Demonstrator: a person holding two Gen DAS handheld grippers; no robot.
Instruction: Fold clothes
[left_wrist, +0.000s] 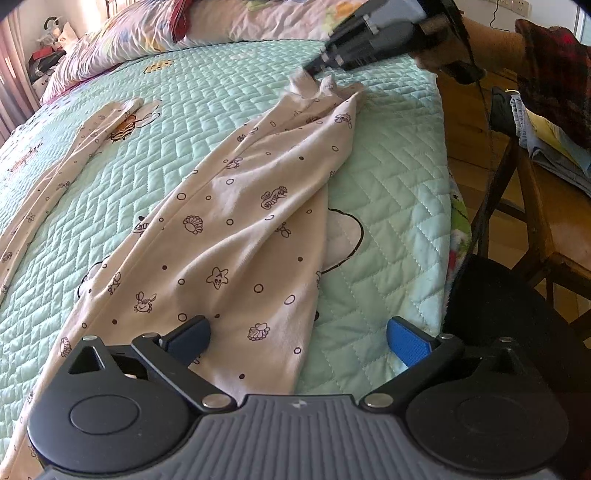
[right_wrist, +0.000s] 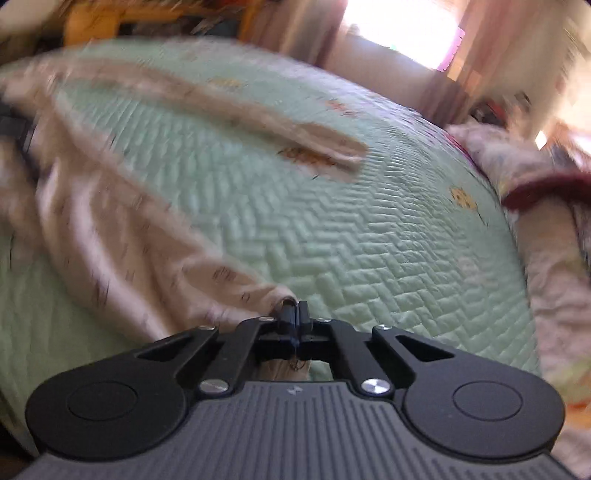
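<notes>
A pair of pale pink printed pyjama trousers (left_wrist: 236, 229) lies spread across a mint-green quilted bedspread (left_wrist: 388, 206), one leg running from the near edge of the bed toward its far right corner, the other leg (left_wrist: 74, 155) stretched apart toward the left side. The left gripper (left_wrist: 297, 338) hovers low over the near end of the garment, tilted steeply down, its blue-padded fingers (left_wrist: 406, 341) spread wide; the left finger sits above the cloth and the right one above bare quilt, neither pressing on anything. At the far right corner of the bed the right gripper (left_wrist: 314, 70) comes in from the right, angled down toward the cuff of the nearer leg, held by a person's hand (left_wrist: 439, 48) whose forearm extends from a dark red plaid sleeve (left_wrist: 554, 74). In the right wrist view, which is blurred, the black fingertips (right_wrist: 303, 314) of that gripper (right_wrist: 294, 314) stand pressed together with a bunched fold of the pink fabric (right_wrist: 273, 295) pinched at their tips, the cloth trailing away to the left. Floral pillows (left_wrist: 122, 40) line the head of the bed, and a wooden chair (left_wrist: 535, 236) bearing folded clothes (left_wrist: 546, 147) stands beside the bed's right edge.
</notes>
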